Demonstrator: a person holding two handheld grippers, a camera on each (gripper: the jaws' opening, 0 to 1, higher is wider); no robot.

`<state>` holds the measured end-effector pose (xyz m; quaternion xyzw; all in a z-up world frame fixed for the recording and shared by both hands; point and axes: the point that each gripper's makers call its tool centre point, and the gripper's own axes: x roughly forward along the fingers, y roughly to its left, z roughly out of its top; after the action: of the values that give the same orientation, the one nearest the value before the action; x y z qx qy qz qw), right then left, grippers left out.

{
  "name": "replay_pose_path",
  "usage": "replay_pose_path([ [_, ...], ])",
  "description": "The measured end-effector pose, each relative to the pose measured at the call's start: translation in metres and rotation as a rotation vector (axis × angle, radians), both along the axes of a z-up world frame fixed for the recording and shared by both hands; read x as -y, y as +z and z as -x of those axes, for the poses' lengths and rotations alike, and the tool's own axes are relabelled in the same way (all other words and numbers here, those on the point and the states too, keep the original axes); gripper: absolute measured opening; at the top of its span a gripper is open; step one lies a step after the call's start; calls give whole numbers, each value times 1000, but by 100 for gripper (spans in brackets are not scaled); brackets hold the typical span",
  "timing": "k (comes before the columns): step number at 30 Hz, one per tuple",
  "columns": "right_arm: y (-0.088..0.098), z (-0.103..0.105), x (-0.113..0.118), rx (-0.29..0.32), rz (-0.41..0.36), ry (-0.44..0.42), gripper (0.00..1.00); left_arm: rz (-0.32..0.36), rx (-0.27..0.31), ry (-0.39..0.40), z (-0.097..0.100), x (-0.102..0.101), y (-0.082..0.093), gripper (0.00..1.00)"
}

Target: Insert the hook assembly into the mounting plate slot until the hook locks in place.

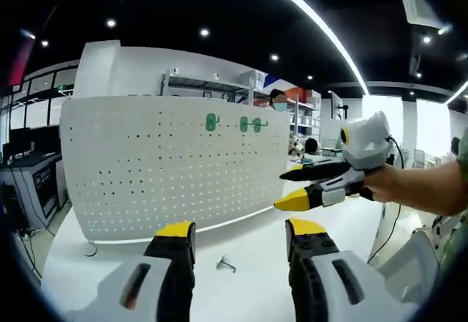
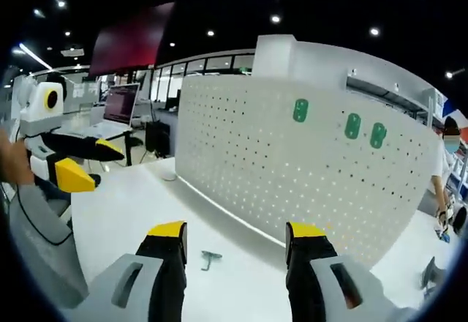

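Hook pickup looks like the step in hand: a small grey metal hook (image 1: 226,265) lies loose on the white bench (image 1: 241,241), just in front of the foot of the upright white perforated mounting plate (image 1: 168,168) and toward the bench's near edge. In the right gripper view the same hook (image 2: 210,258) sits between that view's own jaws but ahead of them, untouched.

Both claws stand spread and empty. The left claw (image 1: 240,236) hovers over the bench with the hook between and just beyond its yellow-tipped jaws. The right claw (image 2: 236,237) is likewise wide apart, and seen from the left gripper view it (image 1: 295,189) hangs in the air to the side, well apart from the plate, with a person's hand (image 1: 387,183) behind it.

To do this well, I would bring one claw down squarely over the hook, pinch it by its shank so the locking end stays free, and lift without dragging it along the bench. Then turn the hook's tabs toward the plate, line them up with a pair of holes, and press in and down until it seats. A thin piece like this may twist in the jaws, so a slow, firm pinch seems wise.

Count: one loose hook on the bench, one mounting plate, three green hooks (image 2: 352,126) already hanging near the plate's upper part, and two claws.
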<state>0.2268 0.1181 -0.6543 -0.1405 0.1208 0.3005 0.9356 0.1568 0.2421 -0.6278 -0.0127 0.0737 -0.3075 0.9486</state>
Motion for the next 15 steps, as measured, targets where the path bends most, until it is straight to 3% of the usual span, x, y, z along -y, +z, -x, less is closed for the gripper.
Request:
replay_pose_path([
  [8,-34,-16,-3,-68,39,44,52,-4,0,-3,4,2,-1,50],
  [15,-68,-29,-10,-139,106,103,51,-26,-28,-1,4,5,-12,52],
])
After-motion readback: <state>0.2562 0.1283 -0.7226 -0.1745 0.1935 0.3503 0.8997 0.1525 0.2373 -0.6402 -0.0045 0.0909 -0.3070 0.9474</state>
